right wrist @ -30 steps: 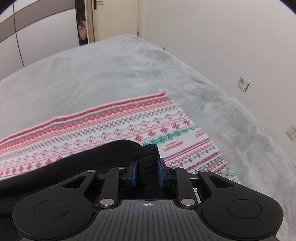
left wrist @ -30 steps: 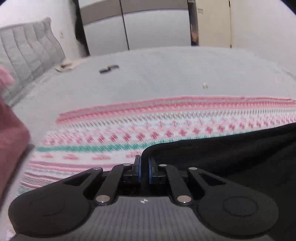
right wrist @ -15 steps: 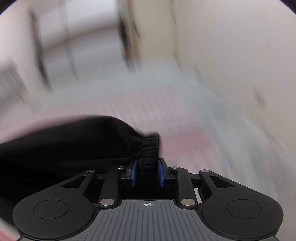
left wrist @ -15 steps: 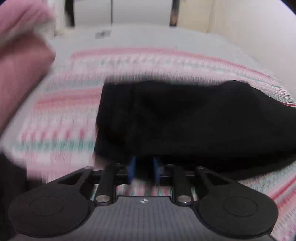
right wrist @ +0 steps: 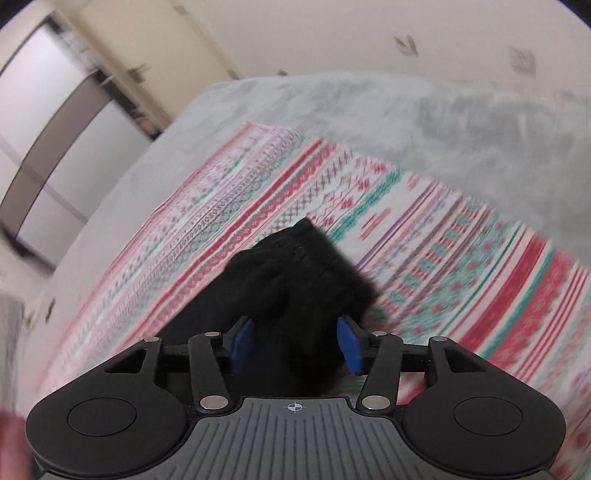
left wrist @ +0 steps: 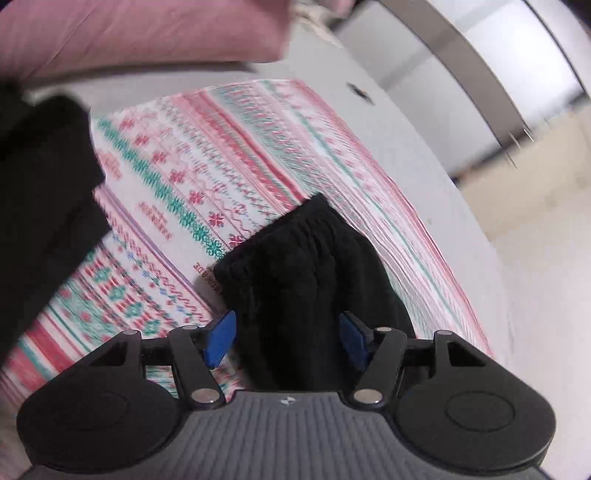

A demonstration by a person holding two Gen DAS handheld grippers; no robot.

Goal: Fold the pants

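Black pants (left wrist: 306, 273) lie on a patterned blanket w/ red, green & white bands (left wrist: 192, 184), which covers a grey plush bed (right wrist: 424, 122).

Left wrist view, going left to right: a dark blurred mass of cloth (left wrist: 40, 192) fills the left edge, w/ a pink blurred shape (left wrist: 140, 33) across the top left. The blanket's bands run diagonally through the middle. Centre-right, the gathered elastic waistband end of the pants points away from the camera. The left gripper (left wrist: 286, 334) has its blue pads set wide; its jaws have just been opening. The pants sit between them, but the pads don't press on the fabric. Far right: pale wardrobe panels (left wrist: 461, 59) & a cream wall.

Right wrist view, left to right: wardrobe doors (right wrist: 62, 147) top left, then the bed edge, then the blanket. In the centre a bunched black fold of the pants rests on the blanket. The right gripper (right wrist: 293, 345) also stands apart w/ cloth between the pads, not clamped; its jaws have just been opening. Grey bed & a cream wall w/ sockets (right wrist: 522, 61) fill the right. Both views are motion-blurred.
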